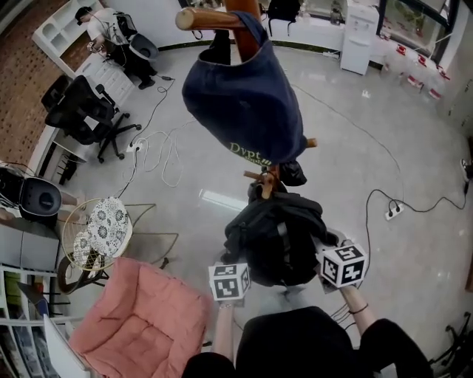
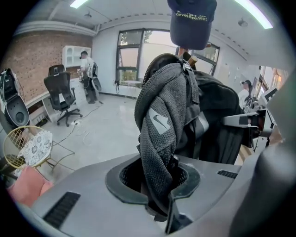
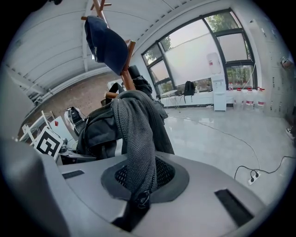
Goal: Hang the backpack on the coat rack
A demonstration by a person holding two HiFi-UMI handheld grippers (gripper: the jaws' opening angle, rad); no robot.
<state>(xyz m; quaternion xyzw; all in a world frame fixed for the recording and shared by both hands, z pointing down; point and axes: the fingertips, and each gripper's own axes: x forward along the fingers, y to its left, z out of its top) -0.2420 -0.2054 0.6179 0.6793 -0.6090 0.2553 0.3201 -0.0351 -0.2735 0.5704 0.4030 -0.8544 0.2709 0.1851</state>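
A black backpack (image 1: 277, 236) hangs in the air between my two grippers, close against the wooden coat rack (image 1: 244, 15). Its top lies just below the rack's lower pegs (image 1: 266, 181); whether it rests on one I cannot tell. My left gripper (image 2: 159, 203) is shut on a grey mesh shoulder strap (image 2: 162, 125) with a white swoosh. My right gripper (image 3: 138, 194) is shut on the other mesh strap (image 3: 136, 139). In the head view the marker cubes of the left gripper (image 1: 229, 282) and right gripper (image 1: 342, 264) flank the pack's lower part. A navy cap (image 1: 244, 96) hangs on an upper peg.
A pink cushioned chair (image 1: 137, 317) and a round wire table (image 1: 100, 229) stand to the left. Further left are an office chair (image 1: 85, 111) and a person at a desk (image 1: 103, 26). Cables (image 1: 166, 151) and a power strip (image 1: 393, 212) lie on the glossy floor.
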